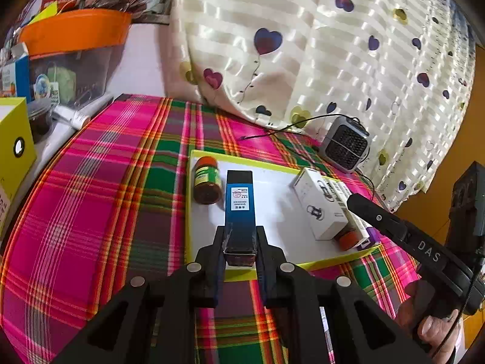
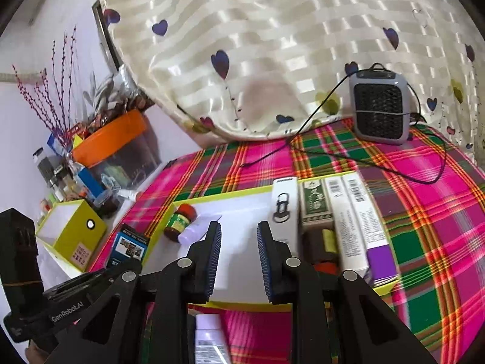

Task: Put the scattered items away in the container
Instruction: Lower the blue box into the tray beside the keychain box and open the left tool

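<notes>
A shallow tray (image 1: 187,212) with a white floor and yellow-green rim lies on the plaid cloth. My left gripper (image 1: 241,236) is shut on the near end of a long blue and black box (image 1: 239,203), which hangs over the tray's front part. In the tray lie a small green-labelled jar (image 1: 206,183), a white box (image 1: 318,203) and further boxes (image 2: 348,212) packed along the right side. My right gripper (image 2: 239,227) stands over the tray floor (image 2: 242,206), jaws apart with nothing between them. A white and lavender tube (image 2: 209,339) shows below it on the cloth.
A grey heater (image 2: 379,106) with a black cord (image 2: 303,133) stands behind the tray, in front of a heart-patterned curtain (image 2: 257,60). At the left are an orange-lidded bin (image 1: 75,33), a yellow box (image 2: 72,230) and small clutter. A hand (image 1: 436,330) grips the right gripper's handle.
</notes>
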Demonstrator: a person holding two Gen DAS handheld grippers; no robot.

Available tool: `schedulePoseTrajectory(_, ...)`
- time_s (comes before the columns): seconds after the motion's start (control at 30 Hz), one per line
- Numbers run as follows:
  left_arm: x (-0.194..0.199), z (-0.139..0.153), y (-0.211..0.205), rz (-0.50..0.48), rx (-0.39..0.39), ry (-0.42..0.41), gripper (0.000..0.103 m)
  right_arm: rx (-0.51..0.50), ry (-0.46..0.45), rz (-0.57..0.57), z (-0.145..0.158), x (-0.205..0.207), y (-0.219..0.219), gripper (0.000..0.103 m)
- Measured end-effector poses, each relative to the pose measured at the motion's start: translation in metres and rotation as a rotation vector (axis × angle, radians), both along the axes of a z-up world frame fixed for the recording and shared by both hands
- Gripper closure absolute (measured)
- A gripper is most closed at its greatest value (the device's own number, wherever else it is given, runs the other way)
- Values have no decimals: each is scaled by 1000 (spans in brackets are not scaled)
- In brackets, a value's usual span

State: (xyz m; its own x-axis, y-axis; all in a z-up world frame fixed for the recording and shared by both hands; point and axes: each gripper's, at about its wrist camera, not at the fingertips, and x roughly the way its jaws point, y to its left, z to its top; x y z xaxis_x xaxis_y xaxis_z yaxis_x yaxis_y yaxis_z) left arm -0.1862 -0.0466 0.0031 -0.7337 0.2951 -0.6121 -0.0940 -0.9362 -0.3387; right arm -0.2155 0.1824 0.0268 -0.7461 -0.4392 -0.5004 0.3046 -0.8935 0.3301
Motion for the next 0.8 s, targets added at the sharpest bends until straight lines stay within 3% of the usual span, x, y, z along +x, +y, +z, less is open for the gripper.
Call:
schedulePoseTrajectory(0.23,-3,-6,11,-12,-37,-14,85,-11,-32,-5,-8,-2,12,77)
schedulePoseTrajectory(0.43,-5,-7,17,17,-72,-27,85,-22,-2,-14,-2,5,19,77)
schedulePoseTrajectory(0.8,-12,-2,47,-1,-109,-68,85,-92,-18,-175,1,2,61,77)
